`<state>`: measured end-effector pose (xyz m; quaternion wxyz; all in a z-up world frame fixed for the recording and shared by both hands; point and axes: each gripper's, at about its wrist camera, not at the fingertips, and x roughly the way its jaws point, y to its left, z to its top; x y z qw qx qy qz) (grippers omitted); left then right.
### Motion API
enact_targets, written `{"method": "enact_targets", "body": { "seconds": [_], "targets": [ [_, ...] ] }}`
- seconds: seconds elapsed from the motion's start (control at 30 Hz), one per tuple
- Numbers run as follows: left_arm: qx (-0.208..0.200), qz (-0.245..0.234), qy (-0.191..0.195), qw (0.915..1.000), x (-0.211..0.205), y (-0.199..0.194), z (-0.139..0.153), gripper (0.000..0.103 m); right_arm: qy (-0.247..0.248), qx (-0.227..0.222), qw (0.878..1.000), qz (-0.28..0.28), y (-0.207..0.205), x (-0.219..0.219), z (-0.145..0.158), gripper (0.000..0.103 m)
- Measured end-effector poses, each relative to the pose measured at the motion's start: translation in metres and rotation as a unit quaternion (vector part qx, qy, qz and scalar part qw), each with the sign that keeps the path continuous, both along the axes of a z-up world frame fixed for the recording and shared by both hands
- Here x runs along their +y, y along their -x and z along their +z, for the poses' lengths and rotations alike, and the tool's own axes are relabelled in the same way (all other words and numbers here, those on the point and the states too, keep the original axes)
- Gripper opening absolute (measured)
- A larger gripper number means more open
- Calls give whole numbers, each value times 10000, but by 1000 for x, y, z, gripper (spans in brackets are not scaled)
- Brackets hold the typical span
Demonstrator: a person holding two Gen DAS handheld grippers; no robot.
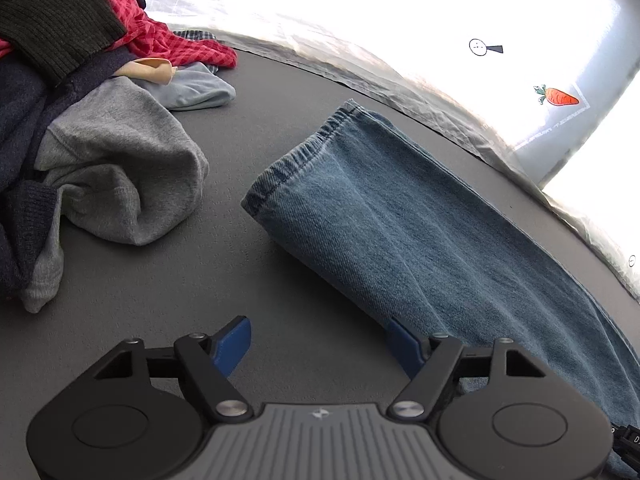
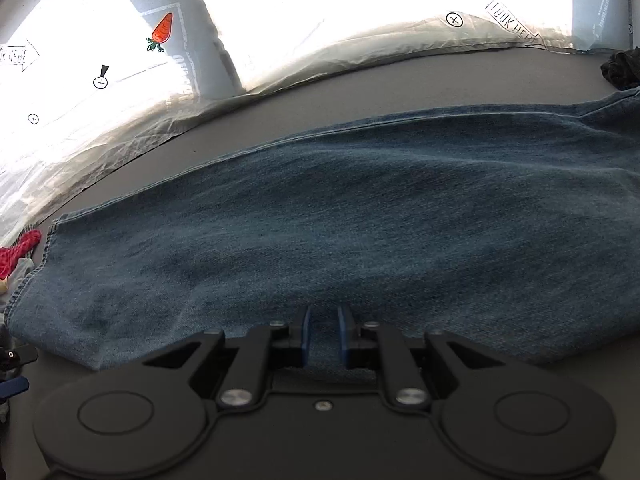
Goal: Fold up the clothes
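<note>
The left tongs (image 1: 319, 338) were held wide apart over the grey table (image 1: 168, 292), with nothing between the blue fingers (image 1: 234, 344); the right-hand finger lay just at the near edge of the jeans (image 1: 400, 216). To the left of these tongs and farther off, a heap of clothes was seen: a grey sweatshirt (image 1: 120, 168) at the front, a navy garment (image 1: 20, 132) beside and under it, a dark ribbed knit (image 1: 52, 20) on top, a red checked shirt (image 1: 168, 40) behind, and a pale blue piece (image 1: 196, 88) at the heap's far edge. Ahead and to the right, the jeans were laid flat on the table, the hem (image 1: 296, 152) pointing away and to the left. Beyond them a crinkled clear sheet (image 1: 360, 60) was spread along the table's far edge, and a carrot sticker (image 1: 560, 97) was seen on a pale panel behind.

The right tongs (image 2: 323, 334) were drawn narrow, and a fold of the jeans (image 2: 360, 216) was pinched between the blue fingers (image 2: 306, 334) at the near edge of the cloth. The denim was stretched across the view from left to right ahead of these tongs. A dark bundle (image 2: 622, 66) was seen far off to the right.
</note>
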<state>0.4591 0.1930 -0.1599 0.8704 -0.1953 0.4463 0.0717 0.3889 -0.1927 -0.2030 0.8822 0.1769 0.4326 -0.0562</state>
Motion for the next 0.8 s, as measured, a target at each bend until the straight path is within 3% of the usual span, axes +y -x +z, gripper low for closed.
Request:
{"method": "enact_targets", "body": {
  "seconds": [0.07,0.23,0.3,0.4,0.63,0.67,0.8],
  "targets": [
    [-35,-42,176,9998,9,-11,-3,75,49,41,9999,99,-11,18,-1,16],
    [-176,-153,348,9991,18,-25,-4,80,720,62,9971,255,-33,53,3,26],
    [-242,-39,381,9990,19,-25,-3,91,976,111,9947,294,-34,63,4,28],
    [-161,364,248,9989,21,-25,-7,93,1165,29,9926,346,-30,70,1,29],
    [-439,552,209,9973,27,-27,-17,92,931,7,9950,373,-30,60,2,32],
    [-508,581,226,9968,27,-27,-17,89,922,-1,9951,369,-30,59,1,32],
    [-703,490,296,9959,23,-33,-15,41,943,-39,9949,367,-29,60,0,33]
  ]
}}
